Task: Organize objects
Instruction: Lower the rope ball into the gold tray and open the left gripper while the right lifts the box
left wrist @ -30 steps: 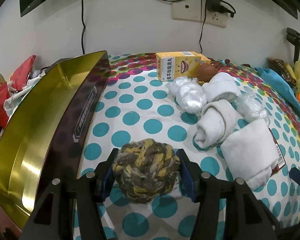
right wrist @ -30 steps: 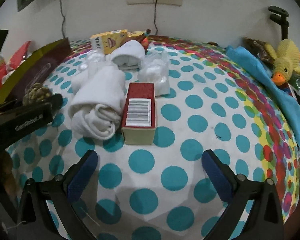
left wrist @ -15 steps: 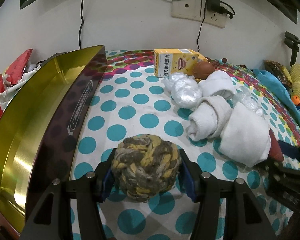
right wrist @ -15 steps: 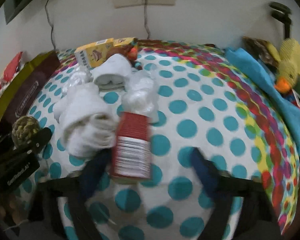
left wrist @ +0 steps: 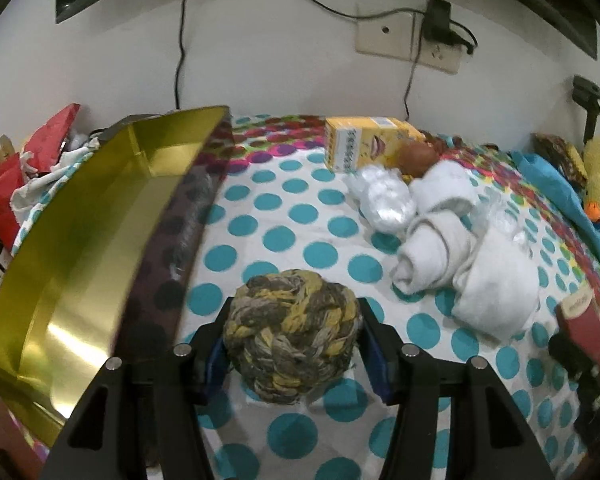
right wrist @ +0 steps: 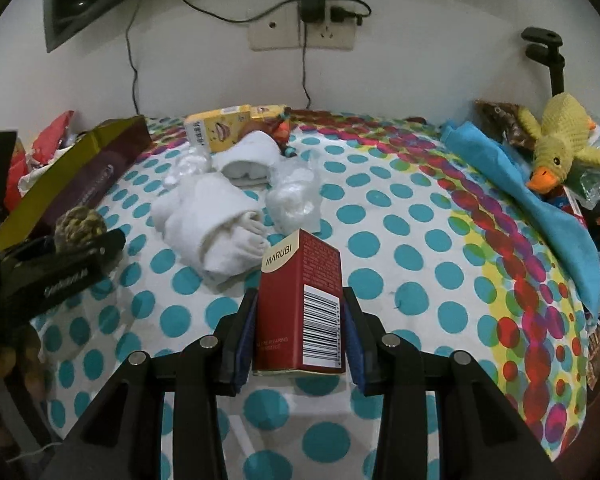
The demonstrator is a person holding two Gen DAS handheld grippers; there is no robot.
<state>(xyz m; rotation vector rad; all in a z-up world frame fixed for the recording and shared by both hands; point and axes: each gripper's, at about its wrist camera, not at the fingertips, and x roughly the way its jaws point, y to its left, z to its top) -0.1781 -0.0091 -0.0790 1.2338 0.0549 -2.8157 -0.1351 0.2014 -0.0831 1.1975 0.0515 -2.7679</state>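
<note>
Braided rope in yellow and grey fills the middle of the left wrist view — a rope ball (left wrist: 293, 332) pinched between the two blue-padded fingers of the left gripper (left wrist: 293, 354), one pad pressed to each side of it. It hangs above the polka-dot cloth (left wrist: 284, 236). To its left stands a gold-lined tin box (left wrist: 80, 248), tilted, its dark patterned wall facing the ball. Further back a yellow carton (left wrist: 362, 142) lies near the wall, with a brown egg-shaped thing (left wrist: 418, 156) just beside it, then a crumpled plastic bag (left wrist: 384, 200) and rolled white towels (left wrist: 460, 256) in a loose cluster. At the right edge the red box (left wrist: 580, 320) shows, blurred.

From the right wrist view, the right gripper (right wrist: 299, 332) is clamped on that red box (right wrist: 300, 304) — both pads lie flat against its narrow sides, barcode face towards the camera, the box upright and tipped slightly away. It is held clear of the polka-dot cloth (right wrist: 420, 240), just in front of the rolled white towels (right wrist: 216, 224). The left gripper (right wrist: 68, 264) sits at the left edge with the rope ball (right wrist: 80, 224), beside the tin box (right wrist: 72, 176). A blue cloth (right wrist: 520, 200) and a yellow plush duck (right wrist: 560, 140) lie along the right side.
</note>
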